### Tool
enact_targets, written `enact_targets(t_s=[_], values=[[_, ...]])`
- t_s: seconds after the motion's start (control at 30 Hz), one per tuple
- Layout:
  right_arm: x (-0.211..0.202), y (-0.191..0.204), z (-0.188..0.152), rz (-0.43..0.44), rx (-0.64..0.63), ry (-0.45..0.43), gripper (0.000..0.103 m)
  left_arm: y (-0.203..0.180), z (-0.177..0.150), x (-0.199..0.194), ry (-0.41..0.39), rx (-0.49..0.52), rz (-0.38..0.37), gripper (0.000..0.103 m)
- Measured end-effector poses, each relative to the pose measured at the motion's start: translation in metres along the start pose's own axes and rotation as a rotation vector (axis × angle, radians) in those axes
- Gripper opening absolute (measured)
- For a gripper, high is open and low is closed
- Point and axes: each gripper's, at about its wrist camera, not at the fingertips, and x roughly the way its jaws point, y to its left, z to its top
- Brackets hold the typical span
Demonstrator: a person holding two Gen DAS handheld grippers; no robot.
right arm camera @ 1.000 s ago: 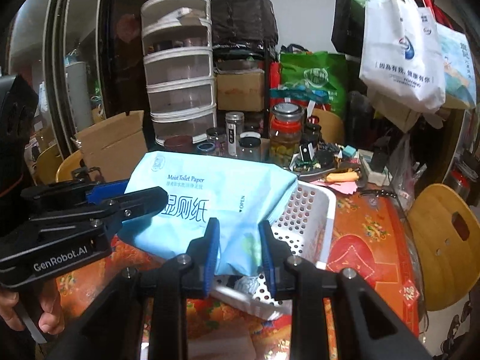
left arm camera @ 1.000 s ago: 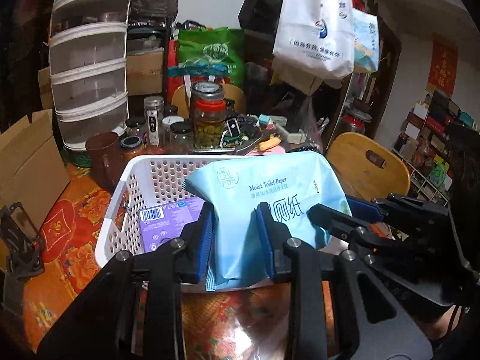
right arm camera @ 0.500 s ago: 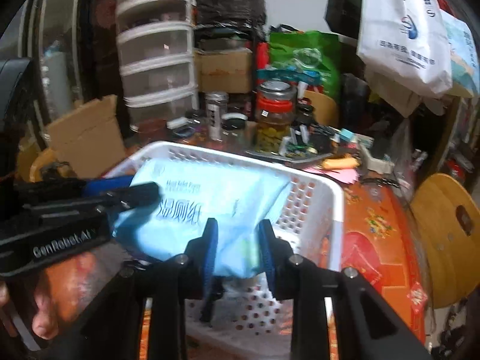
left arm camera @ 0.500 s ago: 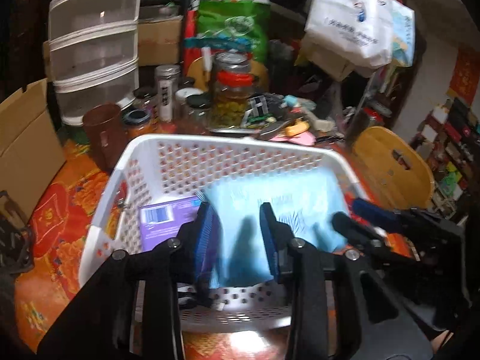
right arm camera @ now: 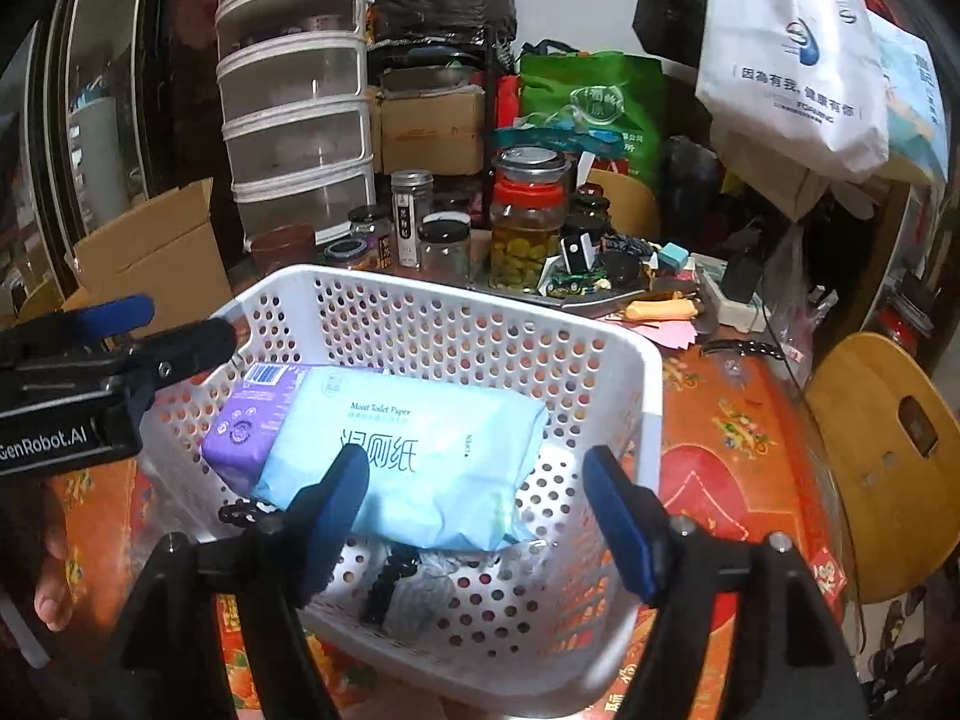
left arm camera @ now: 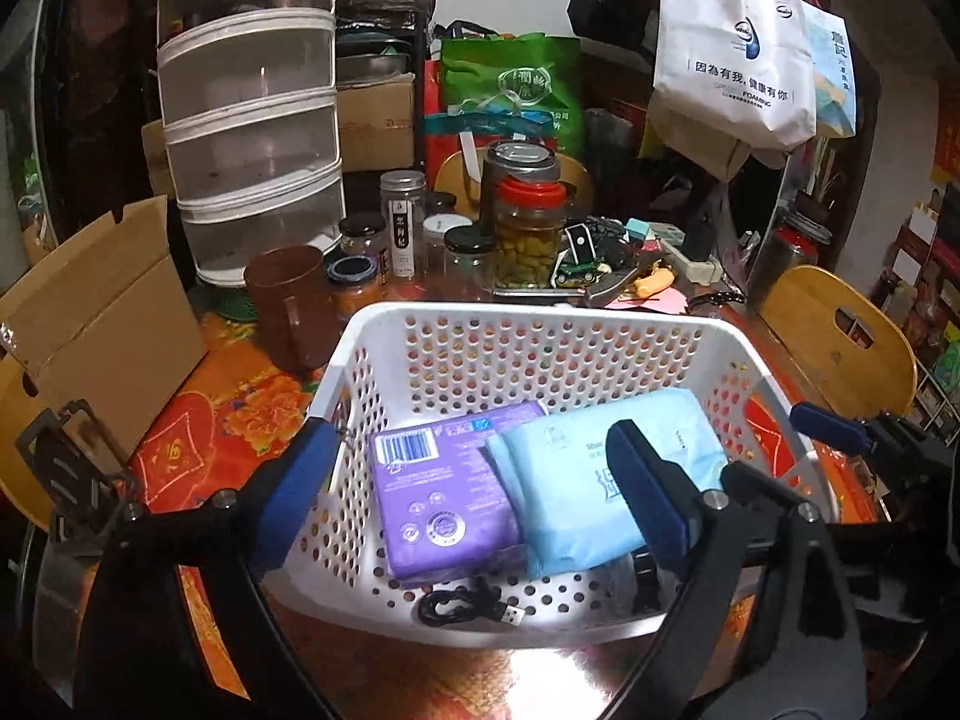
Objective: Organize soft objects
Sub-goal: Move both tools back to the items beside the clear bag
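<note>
The pale blue pack of moist toilet paper (right arm camera: 414, 462) lies inside the white perforated basket (left arm camera: 540, 336), tilted, its left edge resting on the purple pack (left arm camera: 444, 492) that sits beside it on the basket floor. Going from left to right, we see an open cardboard box (left arm camera: 102, 324) at the far left of the surface (left arm camera: 228, 414), which is covered in a red and orange flowered cloth, then a brown cup (left arm camera: 288, 300) just behind the basket's left corner. Our left hand-held gripper (left arm camera: 474, 492) hangs over the near left part of the basket; its jaws have just been opening and now stand spread wide, one blue pad outside the left wall and the other above the blue pack, neither pressing on it. A black cable (left arm camera: 468, 606) lies on the basket floor near the front wall. Behind the basket stands a jar of green olives with a red collar (left arm camera: 528, 234), among smaller jars. Our right hand-held gripper (right arm camera: 480, 516) has likewise just been opening and is spread, the blue pack's near end lying free between its fingers. A wooden chair (right arm camera: 882, 456) stands at the far right.
</note>
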Motion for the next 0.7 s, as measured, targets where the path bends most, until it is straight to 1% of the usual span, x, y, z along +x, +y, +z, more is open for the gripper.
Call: enact_targets(t_s=[0.3, 0.47, 0.57, 0.67, 0.7], values=[[-0.006, -0.003, -0.007, 0.002, 0.013, 0.002, 0.075, 0.007, -0.012, -0.014, 0.009, -0.005, 0.005, 0.091], [-0.017, 0.001, -0.008, 0.004, 0.012, -0.009, 0.075, 0.007, -0.018, -0.025, 0.007, -0.01, 0.002, 0.091], [-0.031, 0.004, -0.01, 0.014, 0.01, -0.017, 0.075, 0.005, -0.022, -0.037, -0.006, 0.005, 0.028, 0.095], [-0.051, 0.008, -0.017, 0.002, -0.001, -0.031, 0.075, 0.003, -0.028, -0.057, -0.021, 0.032, 0.028, 0.095], [-0.06, 0.008, -0.022, 0.013, -0.001, -0.042, 0.075, 0.004, -0.031, -0.065, -0.025, 0.039, 0.036, 0.095]])
